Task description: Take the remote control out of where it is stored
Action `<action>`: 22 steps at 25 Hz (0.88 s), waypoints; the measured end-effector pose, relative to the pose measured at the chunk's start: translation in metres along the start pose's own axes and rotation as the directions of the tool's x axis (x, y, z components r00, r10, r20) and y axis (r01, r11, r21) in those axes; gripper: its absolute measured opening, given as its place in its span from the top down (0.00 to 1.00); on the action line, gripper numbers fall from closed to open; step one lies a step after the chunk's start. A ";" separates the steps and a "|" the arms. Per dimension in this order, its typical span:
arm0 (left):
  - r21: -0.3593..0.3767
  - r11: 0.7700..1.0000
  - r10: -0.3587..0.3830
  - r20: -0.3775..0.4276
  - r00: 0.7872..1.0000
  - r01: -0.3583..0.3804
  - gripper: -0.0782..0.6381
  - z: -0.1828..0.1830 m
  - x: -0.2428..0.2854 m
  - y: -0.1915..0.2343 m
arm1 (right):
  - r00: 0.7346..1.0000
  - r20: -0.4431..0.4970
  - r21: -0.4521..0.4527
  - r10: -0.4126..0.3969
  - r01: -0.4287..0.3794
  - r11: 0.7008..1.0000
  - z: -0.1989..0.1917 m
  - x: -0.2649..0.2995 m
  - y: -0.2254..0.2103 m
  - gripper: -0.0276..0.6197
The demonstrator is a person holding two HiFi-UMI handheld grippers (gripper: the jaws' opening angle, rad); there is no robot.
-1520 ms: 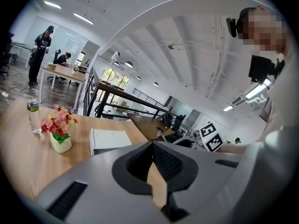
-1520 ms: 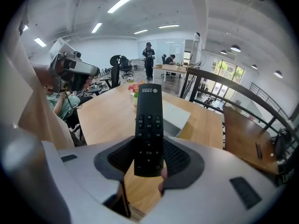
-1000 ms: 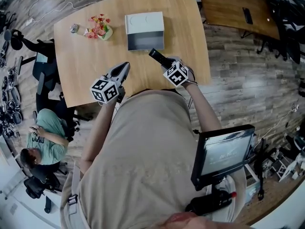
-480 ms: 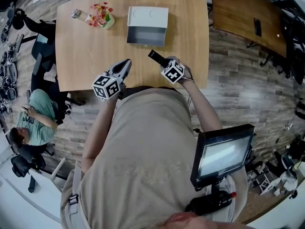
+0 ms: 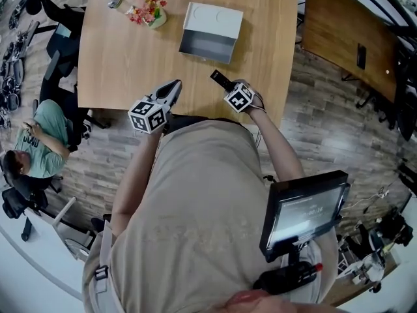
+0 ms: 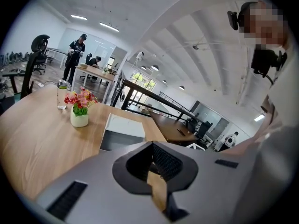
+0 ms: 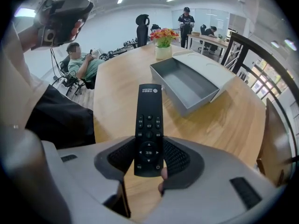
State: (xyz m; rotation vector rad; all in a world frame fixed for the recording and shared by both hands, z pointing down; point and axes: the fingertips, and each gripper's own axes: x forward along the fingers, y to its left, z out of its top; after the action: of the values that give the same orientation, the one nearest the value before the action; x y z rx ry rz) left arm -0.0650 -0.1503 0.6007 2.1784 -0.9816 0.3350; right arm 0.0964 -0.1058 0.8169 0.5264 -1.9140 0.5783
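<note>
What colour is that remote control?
The remote control is black, clearest in the right gripper view.

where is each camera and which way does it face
Head view: on the head, looking down at the table; shows torso, arms, left gripper, right gripper.
Left gripper view: on that gripper, along shut jaws toward box and flowers; shows shirt.
Right gripper view: along jaws shut on remote, toward the box; shows shirt.
All share the box.

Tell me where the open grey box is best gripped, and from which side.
Take the grey box by its near front wall, from above, one jaw inside and one outside. The tray stands open upward with thin upright walls; the white lid lies along the far side.
</note>
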 end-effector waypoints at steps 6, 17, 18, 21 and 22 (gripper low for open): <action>-0.017 0.999 0.032 -0.005 0.999 -0.032 0.88 -0.003 -0.005 0.012 | 0.999 -0.043 -0.017 -0.005 0.004 1.000 -0.013 0.029 -0.005 0.67; -0.029 0.998 0.047 -0.002 0.999 -0.047 0.88 -0.006 -0.013 0.004 | 0.994 -0.106 0.012 -0.017 0.018 1.000 -0.040 0.059 -0.003 0.67; -0.030 0.998 0.047 -0.004 0.999 -0.047 0.88 -0.006 -0.012 0.005 | 0.994 -0.106 0.018 -0.016 0.018 1.000 -0.041 0.061 -0.003 0.67; -0.031 0.998 0.045 -0.009 0.999 -0.045 0.88 -0.007 -0.013 0.006 | 0.995 -0.099 0.029 -0.018 0.021 0.999 -0.041 0.062 -0.003 0.67; -0.030 0.999 0.045 -0.011 0.999 -0.045 0.88 -0.008 -0.014 0.006 | 0.995 -0.099 0.030 -0.021 0.024 0.999 -0.041 0.061 -0.002 0.67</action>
State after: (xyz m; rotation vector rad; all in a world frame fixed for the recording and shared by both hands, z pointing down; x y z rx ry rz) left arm -0.0789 -0.1398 0.6023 2.1281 -1.0246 0.3496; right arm 0.1031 -0.0890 0.8880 0.5297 -1.8057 0.6096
